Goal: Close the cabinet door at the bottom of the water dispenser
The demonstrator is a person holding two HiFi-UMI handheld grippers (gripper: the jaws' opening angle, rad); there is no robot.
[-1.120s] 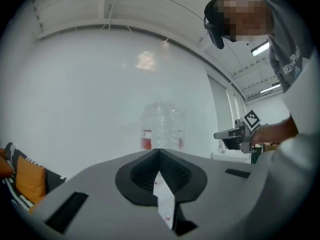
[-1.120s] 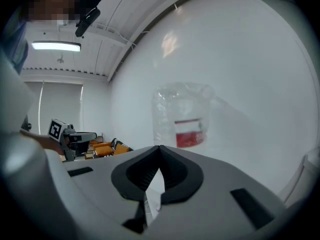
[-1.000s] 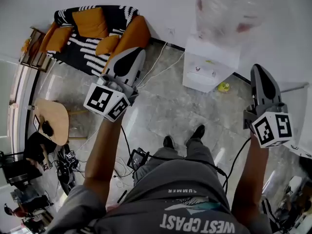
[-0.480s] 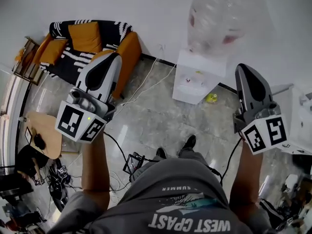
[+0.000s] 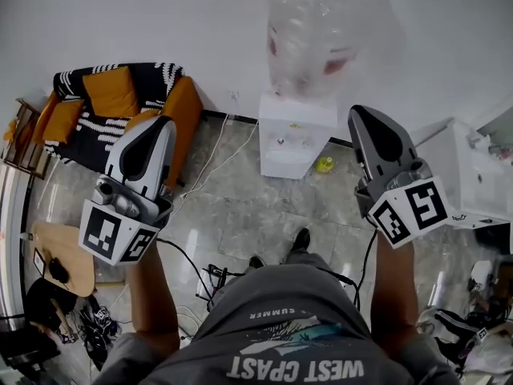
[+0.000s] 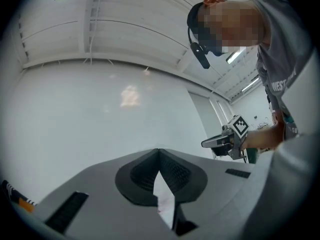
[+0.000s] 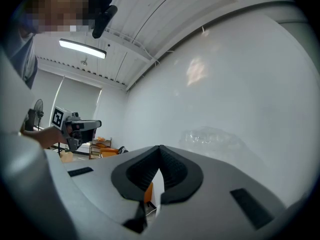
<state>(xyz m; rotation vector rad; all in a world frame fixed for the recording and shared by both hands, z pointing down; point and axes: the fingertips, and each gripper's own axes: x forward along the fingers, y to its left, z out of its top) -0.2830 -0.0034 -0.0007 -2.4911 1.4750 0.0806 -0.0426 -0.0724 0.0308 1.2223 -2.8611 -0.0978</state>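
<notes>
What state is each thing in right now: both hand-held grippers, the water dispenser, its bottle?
Left hand-held gripper: shut, empty.
Right hand-held gripper: shut, empty.
Water dispenser: upright; its cabinet door cannot be made out from here.
Water bottle: seated on the dispenser.

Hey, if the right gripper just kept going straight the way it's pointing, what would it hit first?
Most likely the white wall: the right gripper faces bare wall, with the water bottle close beside that line. It might brush the bottle; depth is unclear.
</notes>
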